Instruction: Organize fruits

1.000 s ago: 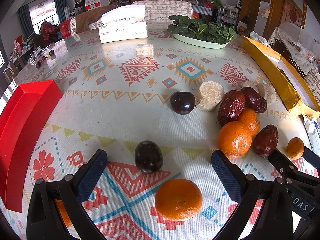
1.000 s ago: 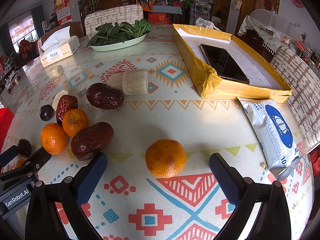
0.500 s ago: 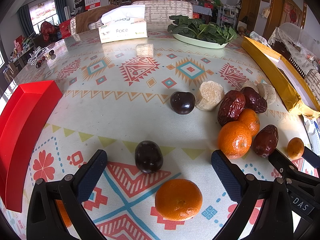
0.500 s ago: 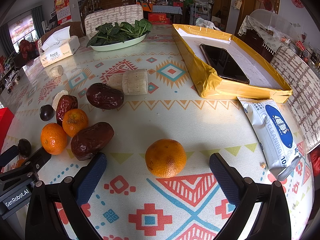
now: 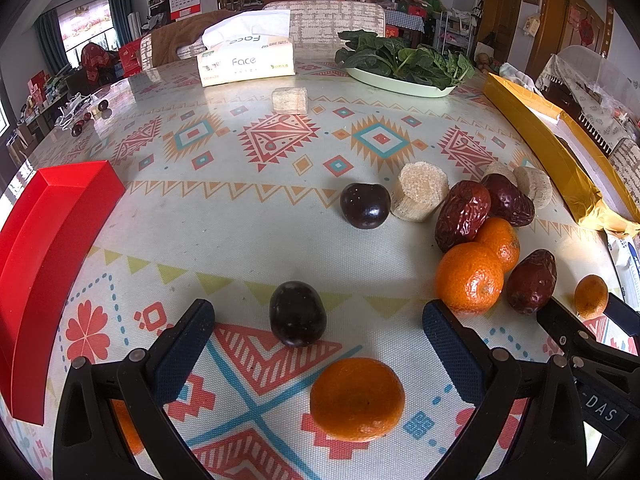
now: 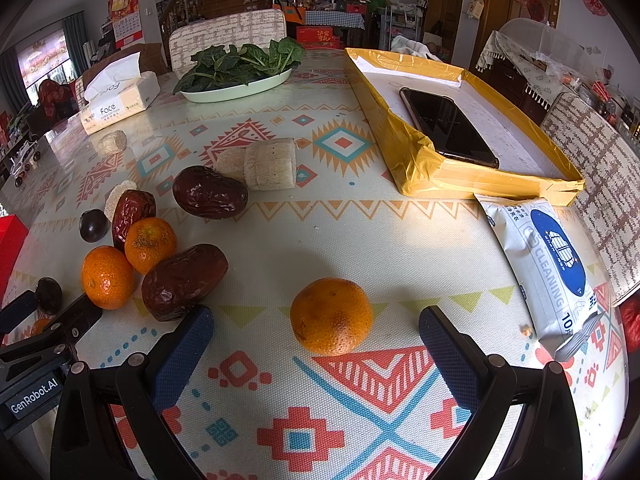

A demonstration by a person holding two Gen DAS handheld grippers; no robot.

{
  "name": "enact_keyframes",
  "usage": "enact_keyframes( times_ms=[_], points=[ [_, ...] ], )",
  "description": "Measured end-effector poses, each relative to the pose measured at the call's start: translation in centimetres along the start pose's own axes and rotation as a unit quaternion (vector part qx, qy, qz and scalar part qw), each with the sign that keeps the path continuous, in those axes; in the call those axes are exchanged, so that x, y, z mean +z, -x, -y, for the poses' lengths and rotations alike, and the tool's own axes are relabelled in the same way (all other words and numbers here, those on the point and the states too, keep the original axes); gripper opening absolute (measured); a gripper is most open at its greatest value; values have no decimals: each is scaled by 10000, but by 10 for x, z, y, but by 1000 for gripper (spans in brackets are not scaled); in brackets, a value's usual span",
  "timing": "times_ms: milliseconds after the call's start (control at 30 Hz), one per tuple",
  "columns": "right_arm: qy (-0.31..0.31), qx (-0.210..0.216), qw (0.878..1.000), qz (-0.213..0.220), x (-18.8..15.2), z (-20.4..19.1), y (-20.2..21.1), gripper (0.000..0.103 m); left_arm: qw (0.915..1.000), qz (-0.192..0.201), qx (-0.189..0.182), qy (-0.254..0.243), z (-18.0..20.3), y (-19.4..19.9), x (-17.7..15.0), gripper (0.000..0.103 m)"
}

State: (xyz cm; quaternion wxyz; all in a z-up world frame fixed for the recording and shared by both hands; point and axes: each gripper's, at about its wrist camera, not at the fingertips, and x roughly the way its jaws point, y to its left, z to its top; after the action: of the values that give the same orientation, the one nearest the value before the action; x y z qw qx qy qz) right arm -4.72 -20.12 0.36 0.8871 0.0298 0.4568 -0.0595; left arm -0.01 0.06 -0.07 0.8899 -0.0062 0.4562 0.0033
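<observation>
My left gripper (image 5: pixel 318 316) stands open over the patterned tablecloth, with a dark plum (image 5: pixel 297 313) between its fingertips and a tangerine (image 5: pixel 357 398) just nearer the camera. A second plum (image 5: pixel 365 205), sugarcane pieces (image 5: pixel 420 197), red dates (image 5: pixel 462 214) and two tangerines (image 5: pixel 469 278) cluster to the right. My right gripper (image 6: pixel 316 322) is also open, and a lone tangerine (image 6: pixel 331 315) lies between its fingers. The cluster of dates (image 6: pixel 183 280) and tangerines (image 6: pixel 107 276) sits to its left.
A red tray (image 5: pixel 44 240) lies at the table's left edge. A yellow box (image 6: pixel 416 152) holding a phone (image 6: pixel 448 126) is at the right, with a wipes pack (image 6: pixel 548 264) in front. A tissue box (image 5: pixel 245 62) and a plate of greens (image 5: pixel 402 66) stand at the back.
</observation>
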Motion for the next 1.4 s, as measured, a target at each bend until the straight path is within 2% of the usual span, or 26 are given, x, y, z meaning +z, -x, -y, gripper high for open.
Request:
enact_keyframes(
  times_ms=[667,867,1167,1300,1400],
  points=[
    [0,1,10000,0,0,0,0,103,10000,-1,0,0,0,0,0,103],
    [-4,24,10000,-8,1,-1,2,103,9995,-210,-151,-196,-2,2,-3,103],
    [-91,-31,9993,-355,-8,4,13,103,9975,-460,-297,-453,3,2,-4,103],
    [-55,-22,9994,-339,-6,4,10,103,9968,-215,-682,-358,-6,19,-7,96],
    [-45,-25,9994,-335,-6,4,10,103,9950,431,-817,-387,-18,55,-7,96]
  ],
)
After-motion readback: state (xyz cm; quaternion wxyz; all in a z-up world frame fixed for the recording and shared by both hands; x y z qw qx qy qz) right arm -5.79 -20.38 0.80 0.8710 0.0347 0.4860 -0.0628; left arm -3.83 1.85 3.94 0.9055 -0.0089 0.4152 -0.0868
